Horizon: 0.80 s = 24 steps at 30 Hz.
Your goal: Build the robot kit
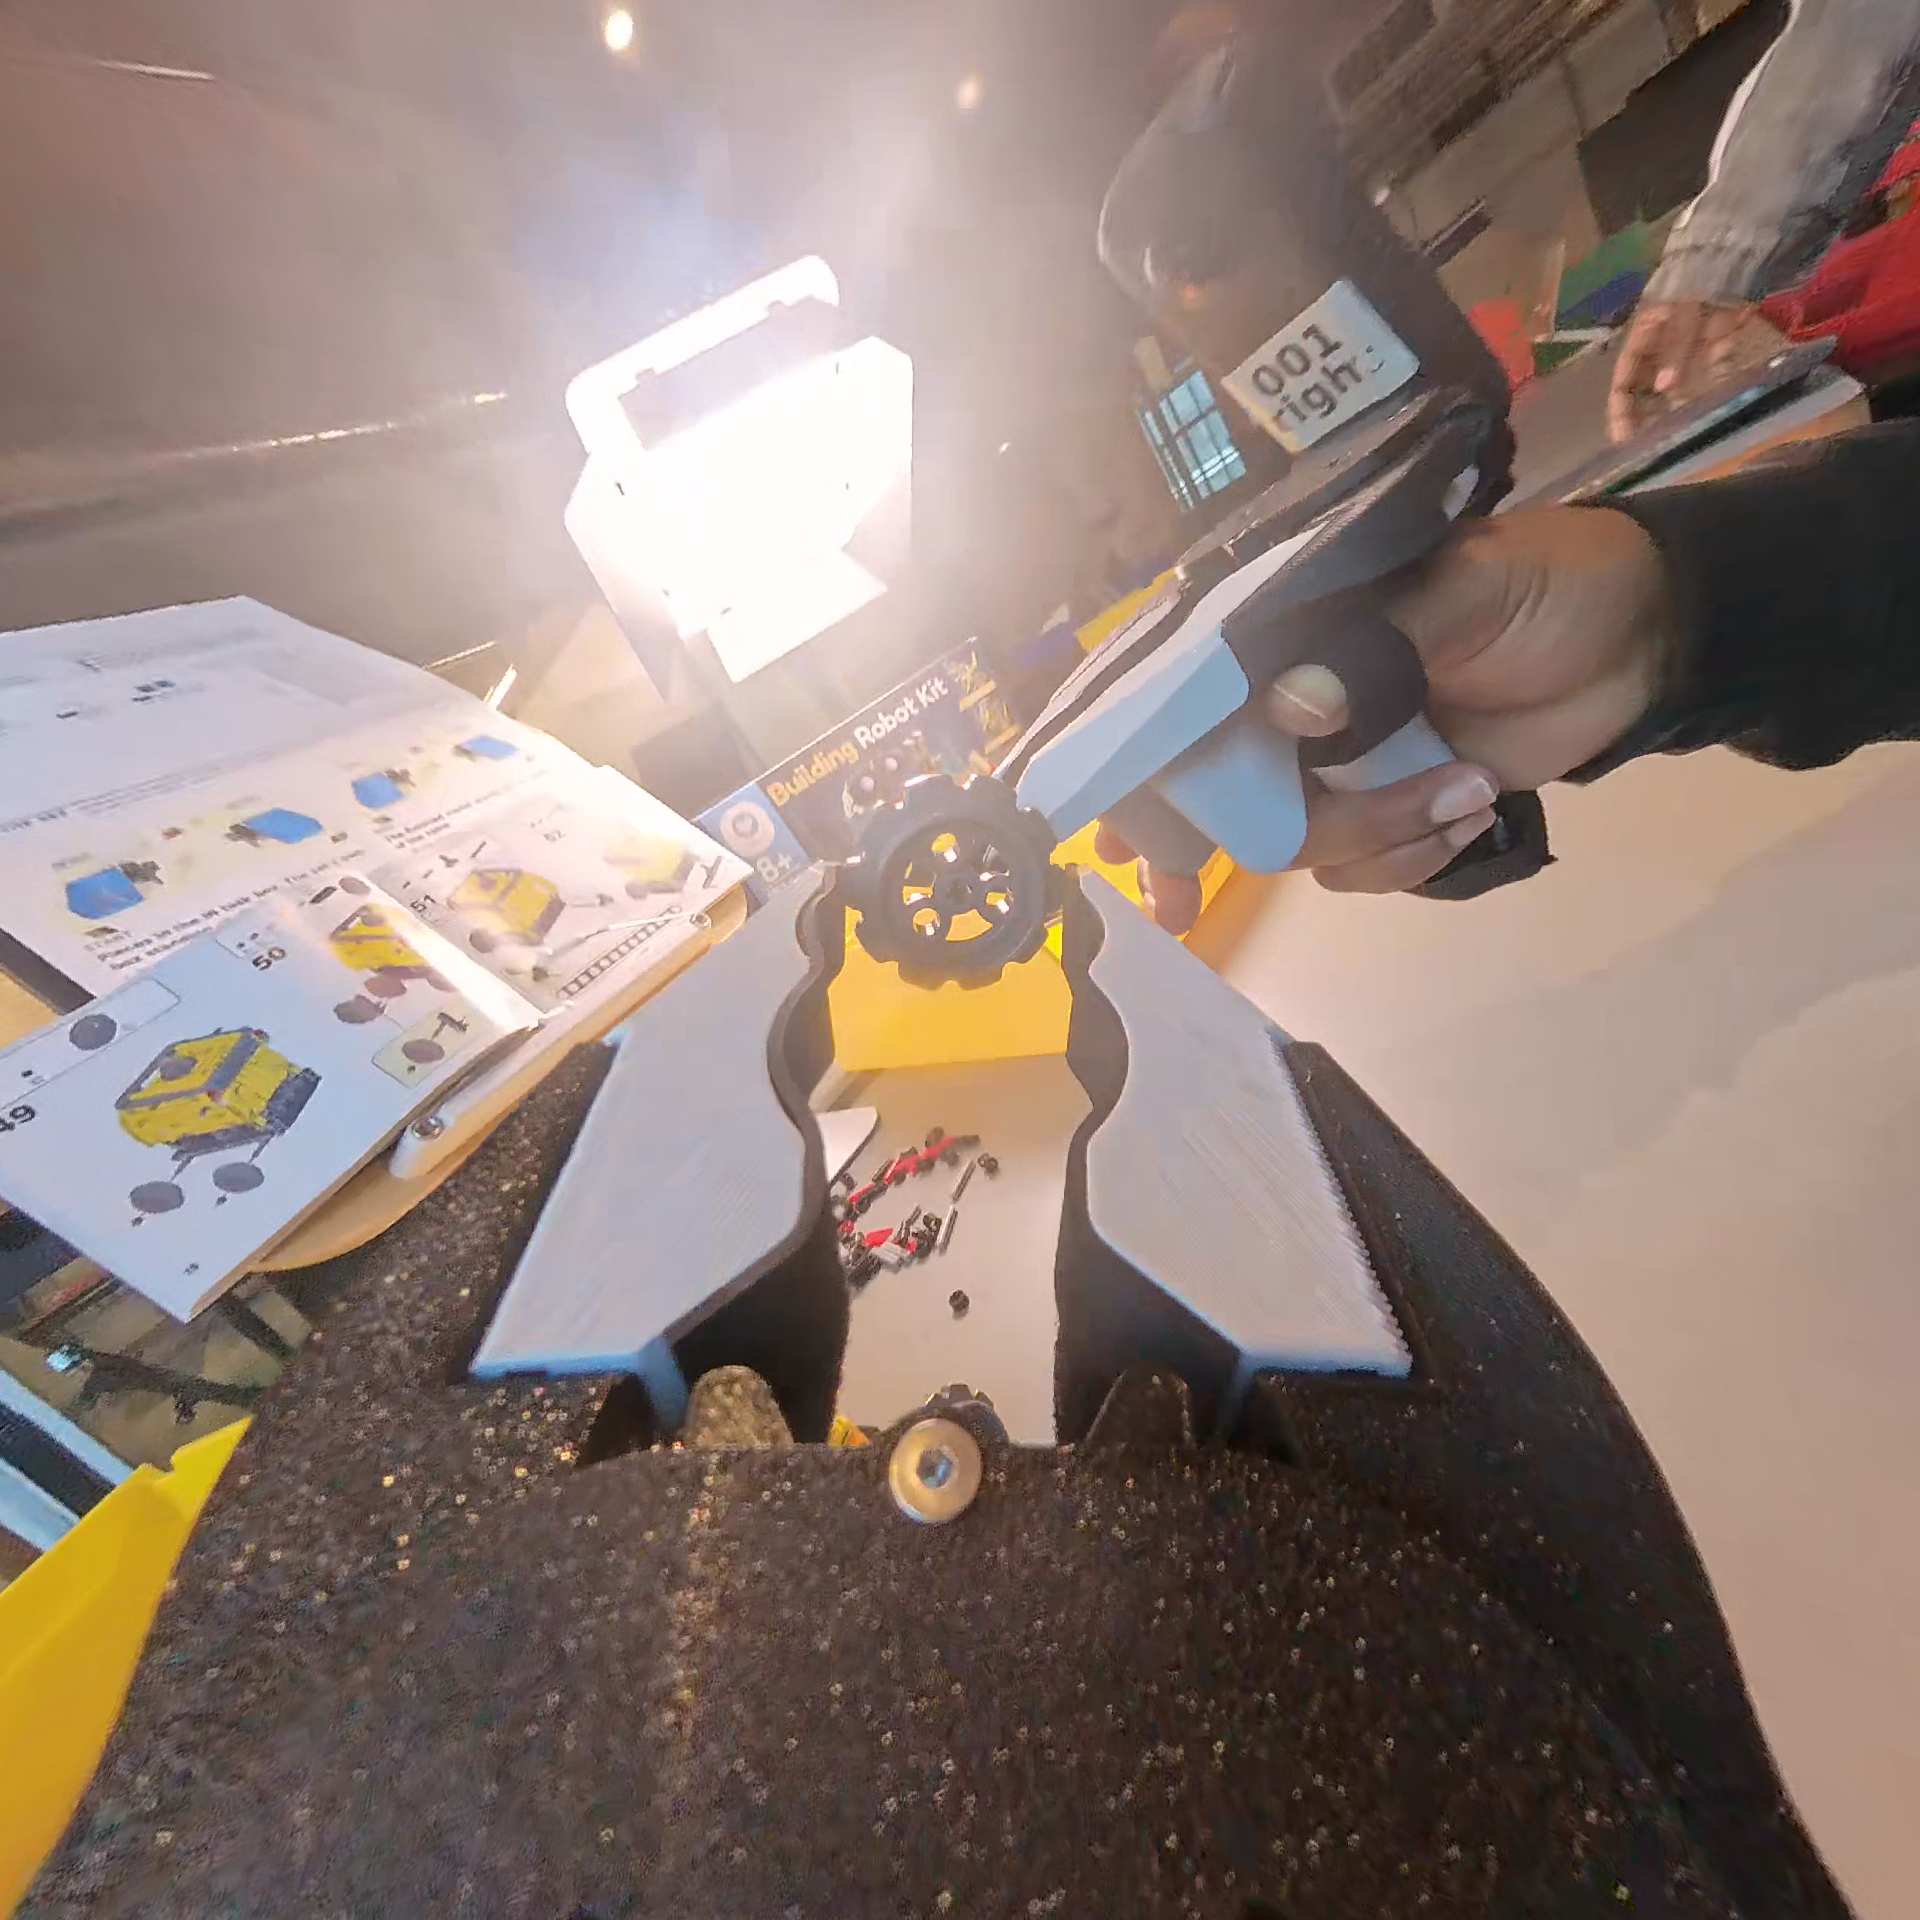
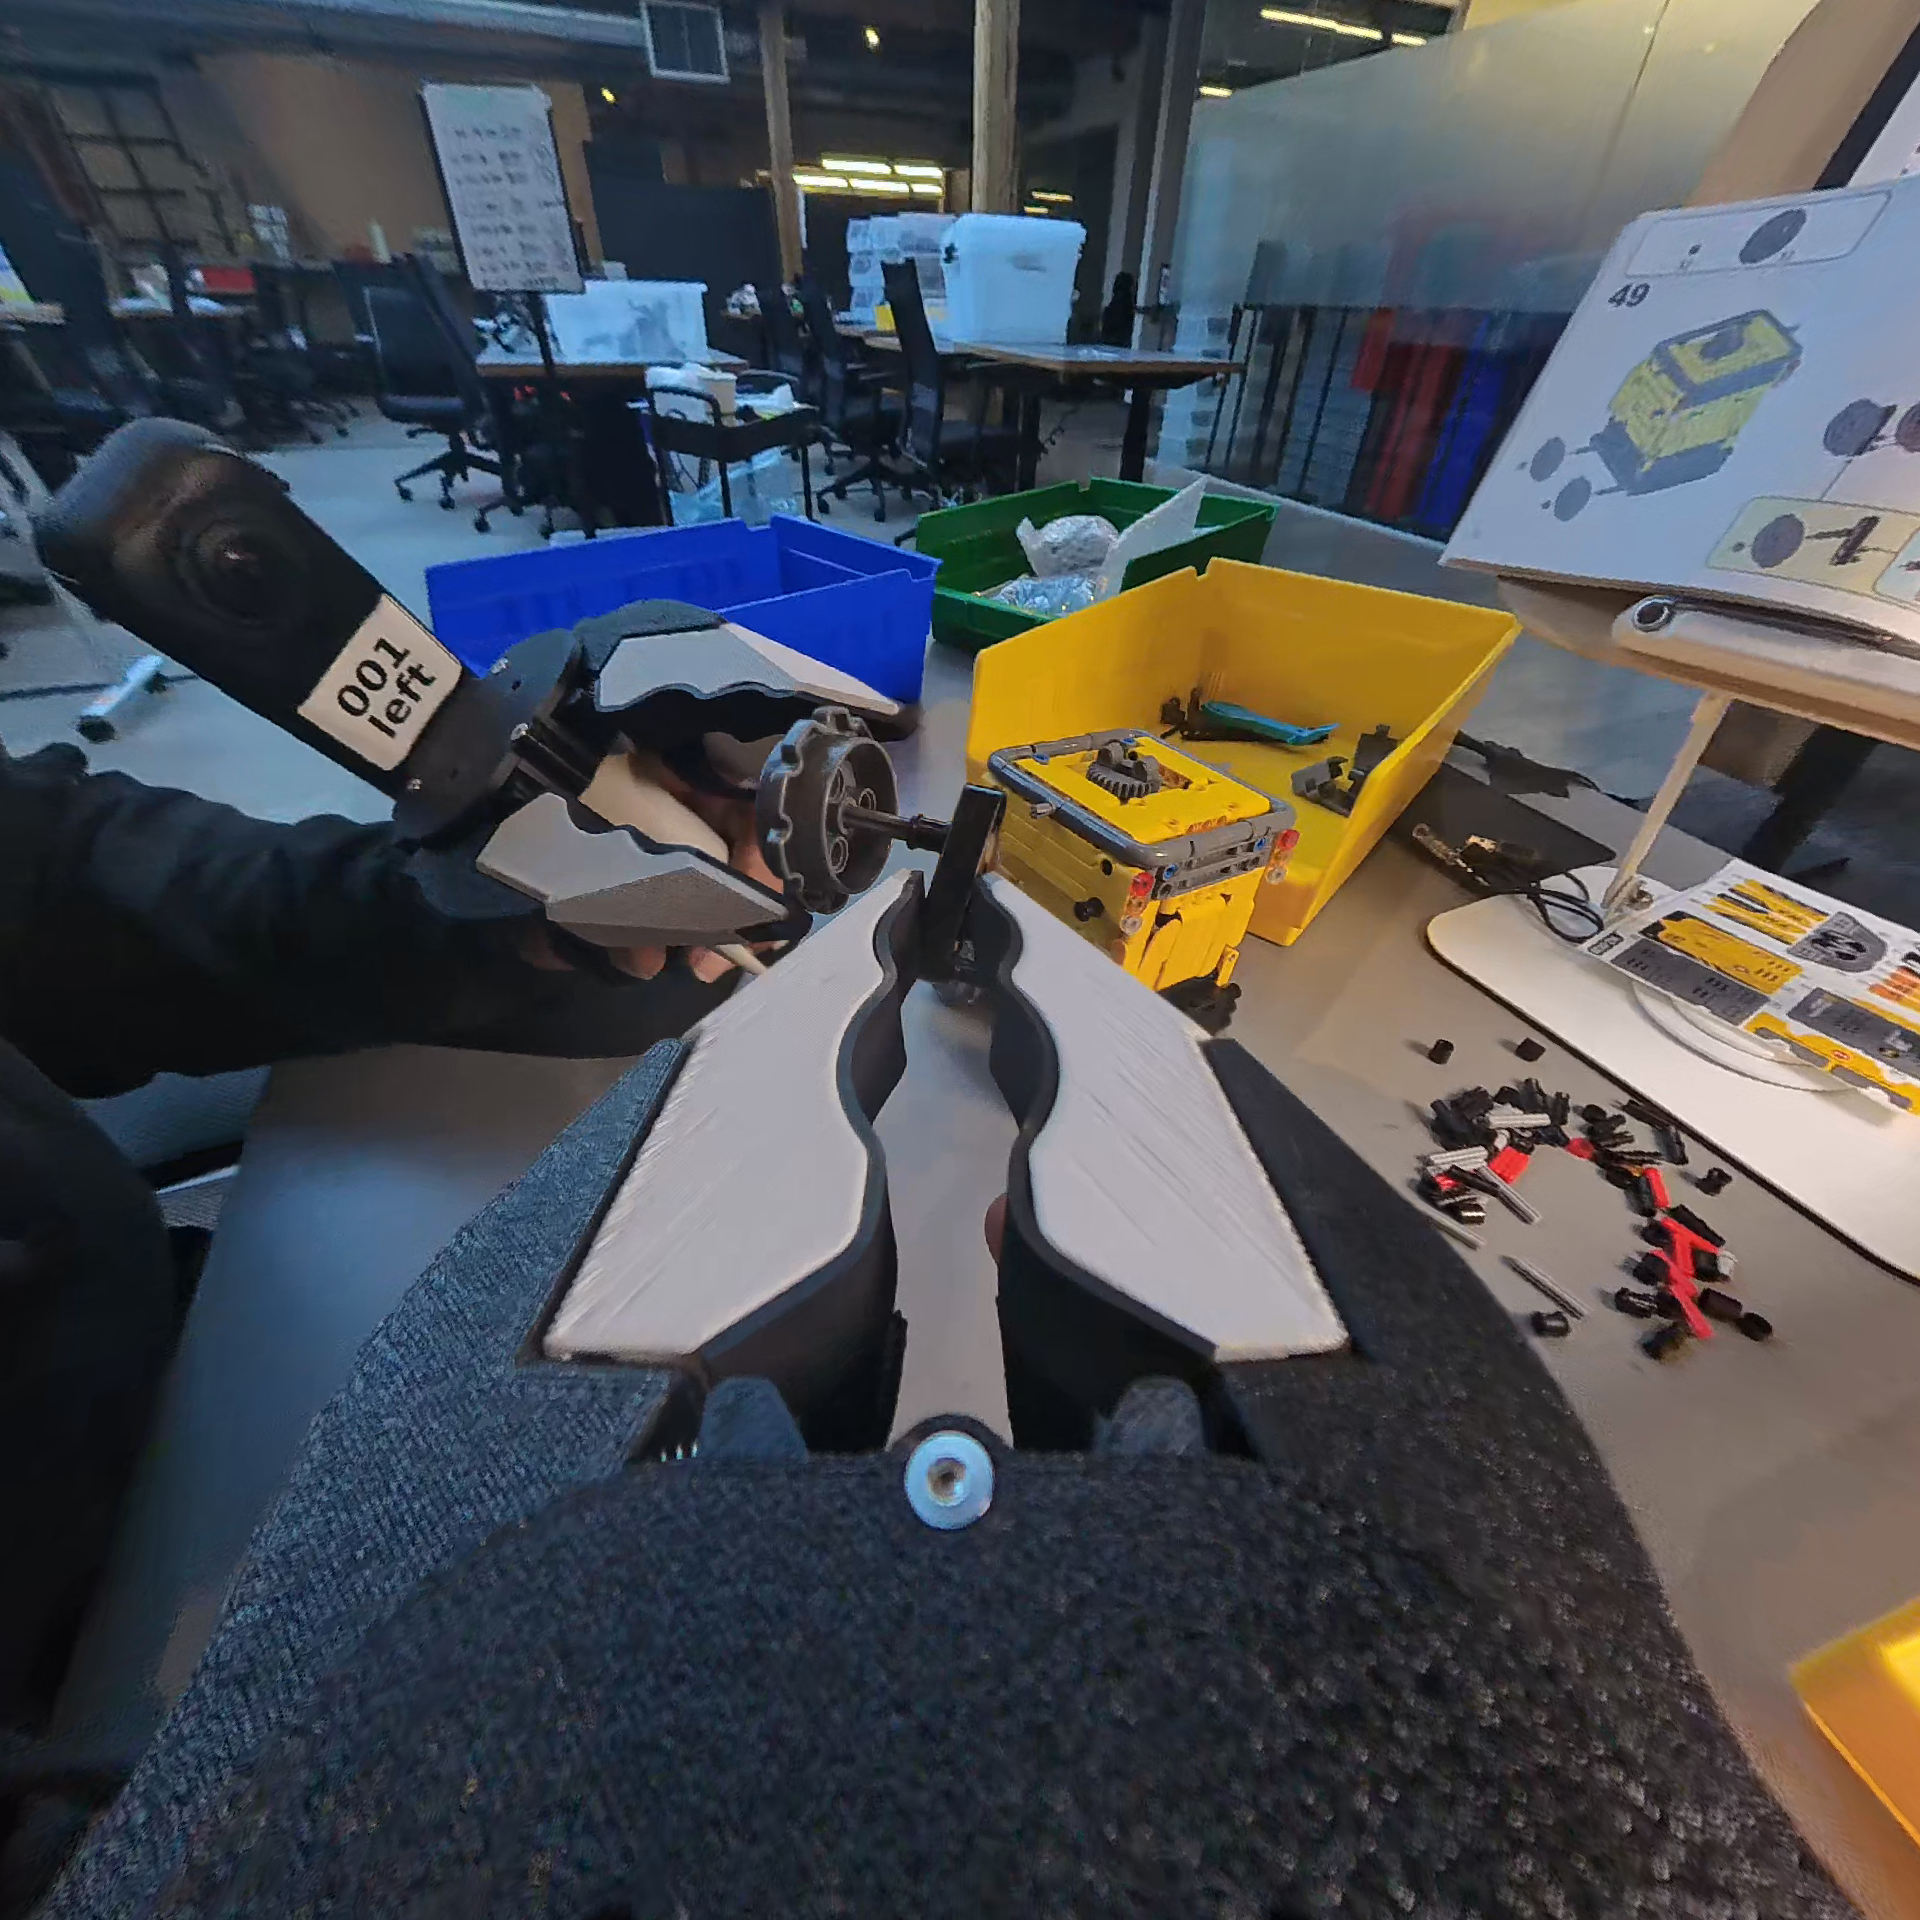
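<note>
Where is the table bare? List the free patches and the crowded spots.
Free: the grey table left of the right gripper, below the black sleeve; also a strip between the yellow model and the loose parts pile. Crowded: around the yellow bin, the pile and the white stand base.

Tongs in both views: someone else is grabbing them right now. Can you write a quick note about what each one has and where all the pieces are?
Left tongs: shut on the black wheel, held up off the table.
Right tongs: shut on a black beam, held upright.
A black axle runs from the wheel's hub to the beam; whether it is fully seated cannot be told.
The yellow brick vehicle body stands on the grey table, wheelless on the side shown, before the yellow bin.
Loose black and red pins lie to the right; the instruction booklet is open on its stand.
</note>
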Available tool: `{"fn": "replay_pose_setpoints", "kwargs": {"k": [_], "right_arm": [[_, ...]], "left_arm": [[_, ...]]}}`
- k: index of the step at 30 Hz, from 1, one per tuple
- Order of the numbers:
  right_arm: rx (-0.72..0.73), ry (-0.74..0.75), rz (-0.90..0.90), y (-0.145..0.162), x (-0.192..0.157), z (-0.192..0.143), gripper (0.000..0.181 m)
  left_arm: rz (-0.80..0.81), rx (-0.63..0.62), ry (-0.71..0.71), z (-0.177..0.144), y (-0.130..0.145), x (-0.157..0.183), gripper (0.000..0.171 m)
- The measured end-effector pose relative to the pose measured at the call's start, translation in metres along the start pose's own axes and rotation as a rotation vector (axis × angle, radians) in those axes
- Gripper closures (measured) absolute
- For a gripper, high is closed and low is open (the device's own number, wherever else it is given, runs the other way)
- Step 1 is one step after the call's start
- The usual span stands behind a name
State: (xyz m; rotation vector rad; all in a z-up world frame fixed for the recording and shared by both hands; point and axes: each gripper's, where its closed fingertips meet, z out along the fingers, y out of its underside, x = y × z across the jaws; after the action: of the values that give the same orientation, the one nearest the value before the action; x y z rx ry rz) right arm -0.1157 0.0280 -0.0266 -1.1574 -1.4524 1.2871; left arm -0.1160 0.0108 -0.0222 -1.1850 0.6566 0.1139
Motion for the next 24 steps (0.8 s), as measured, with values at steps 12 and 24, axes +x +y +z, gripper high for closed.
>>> {"fn": "replay_pose_setpoints", "kwargs": {"k": [12,24], "right_arm": [[-0.081,0.007,-0.083,0.011,-0.003,-0.009,0.172],[-0.185,-0.03,-0.058,0.036,-0.007,-0.026,0.172]], "left_arm": [[0.081,-0.027,0.054,0.001,0.005,0.014,0.132],[0.283,-0.113,0.145,0.003,0.022,0.039,0.132]]}}
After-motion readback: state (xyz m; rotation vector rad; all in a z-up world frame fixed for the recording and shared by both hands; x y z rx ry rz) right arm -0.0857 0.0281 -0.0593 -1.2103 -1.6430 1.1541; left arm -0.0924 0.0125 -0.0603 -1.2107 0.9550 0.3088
